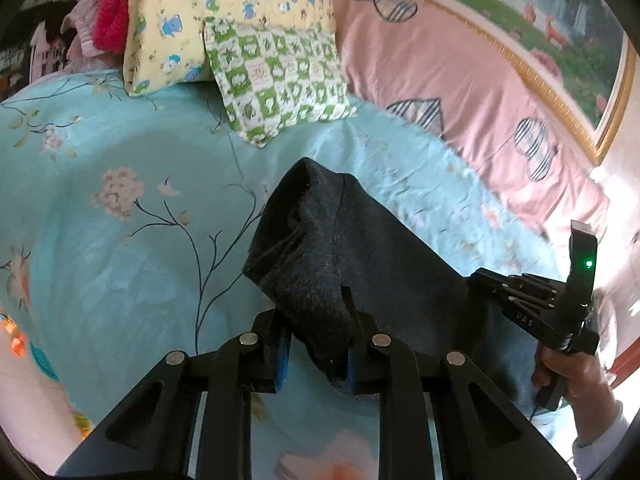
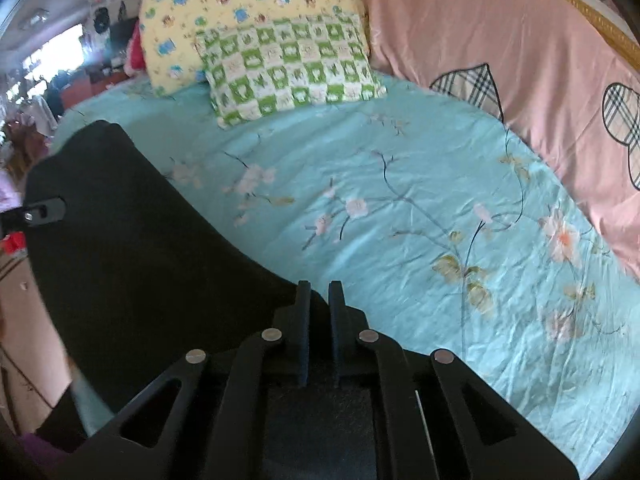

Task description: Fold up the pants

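While the dark pants point(image 1: 340, 248) hang bunched over the turquoise flowered bedsheet point(image 1: 120, 240), the left gripper point(image 1: 316, 344) has its jaws clamped narrowly on one fold of the cloth. The right gripper point(image 2: 319, 304) has its jaws nearly together on another edge of the same pants, which stretch between the two. Two patterned pillows point(image 2: 280, 72) and a pink quilt point(image 2: 500, 40) lie beyond.

Your pictures are bright with soft daylight; a window point(image 2: 60, 52) at the right-wrist view's far left is blown out white. Fisheye bending curves the bed point(image 2: 400, 220) edges, corners go black, and motion blur smears the outer areas, notably the pink quilt point(image 1: 460, 92).
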`<state>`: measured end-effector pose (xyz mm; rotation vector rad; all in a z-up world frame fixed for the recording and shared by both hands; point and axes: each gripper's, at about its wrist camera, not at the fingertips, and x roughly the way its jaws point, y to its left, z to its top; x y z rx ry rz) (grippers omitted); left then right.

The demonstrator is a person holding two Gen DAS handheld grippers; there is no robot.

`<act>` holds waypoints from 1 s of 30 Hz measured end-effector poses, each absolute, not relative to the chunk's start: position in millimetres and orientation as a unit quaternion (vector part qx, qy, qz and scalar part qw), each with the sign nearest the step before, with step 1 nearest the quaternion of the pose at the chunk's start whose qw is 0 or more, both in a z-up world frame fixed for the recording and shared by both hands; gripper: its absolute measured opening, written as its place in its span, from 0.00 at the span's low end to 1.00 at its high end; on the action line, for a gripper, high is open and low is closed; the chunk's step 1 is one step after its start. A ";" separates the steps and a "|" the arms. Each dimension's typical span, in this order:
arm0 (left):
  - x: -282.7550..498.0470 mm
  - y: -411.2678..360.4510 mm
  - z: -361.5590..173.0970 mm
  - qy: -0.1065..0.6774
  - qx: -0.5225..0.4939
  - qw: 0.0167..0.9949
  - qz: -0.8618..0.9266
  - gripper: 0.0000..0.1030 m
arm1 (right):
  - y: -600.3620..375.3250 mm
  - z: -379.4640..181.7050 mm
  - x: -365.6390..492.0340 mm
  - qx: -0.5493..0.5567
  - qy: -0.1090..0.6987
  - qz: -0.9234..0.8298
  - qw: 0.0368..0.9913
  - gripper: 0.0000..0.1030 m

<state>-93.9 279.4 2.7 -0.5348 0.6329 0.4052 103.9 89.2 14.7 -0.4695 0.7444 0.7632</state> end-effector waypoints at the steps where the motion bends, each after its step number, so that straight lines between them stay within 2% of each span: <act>1: -90.5 282.9 -2.6 0.310 -0.256 0.894 0.197 0.20 | 89.6 6.6 107.2 -0.223 0.355 0.356 0.835 0.09; 7: -69.6 299.4 -34.7 0.352 -0.254 0.876 0.211 0.23 | 91.2 -26.5 126.5 -0.201 0.388 0.341 0.832 0.10; 8: -69.3 300.2 -38.6 0.358 -0.256 0.871 0.216 0.24 | 91.1 -26.0 127.3 -0.200 0.389 0.337 0.834 0.13; 9: -71.7 300.5 -38.8 0.357 -0.262 0.871 0.215 0.25 | 90.5 -24.0 127.3 -0.199 0.389 0.332 0.836 0.20; 11: -77.6 300.4 -35.5 0.353 -0.267 0.869 0.219 0.32 | 87.7 -19.2 124.3 -0.193 0.392 0.327 0.838 0.29; 13: -85.1 299.7 -29.5 0.350 -0.270 0.868 0.226 0.34 | 81.3 -11.7 119.6 -0.176 0.396 0.337 0.836 0.30; 15: -94.0 297.9 -20.8 0.343 -0.273 0.867 0.236 0.34 | 73.8 -5.9 114.3 -0.165 0.401 0.339 0.835 0.42; 18: -107.6 290.3 -3.4 0.329 -0.268 0.871 0.247 0.39 | 53.6 7.0 102.8 -0.123 0.401 0.350 0.837 0.50; 23: -113.7 270.2 22.7 0.313 -0.251 0.885 0.237 0.49 | 10.3 18.1 84.5 -0.058 0.412 0.336 0.845 0.58; 30: -89.0 233.4 40.1 0.316 -0.230 0.900 0.193 0.49 | -43.9 16.6 62.1 0.002 0.427 0.307 0.851 0.59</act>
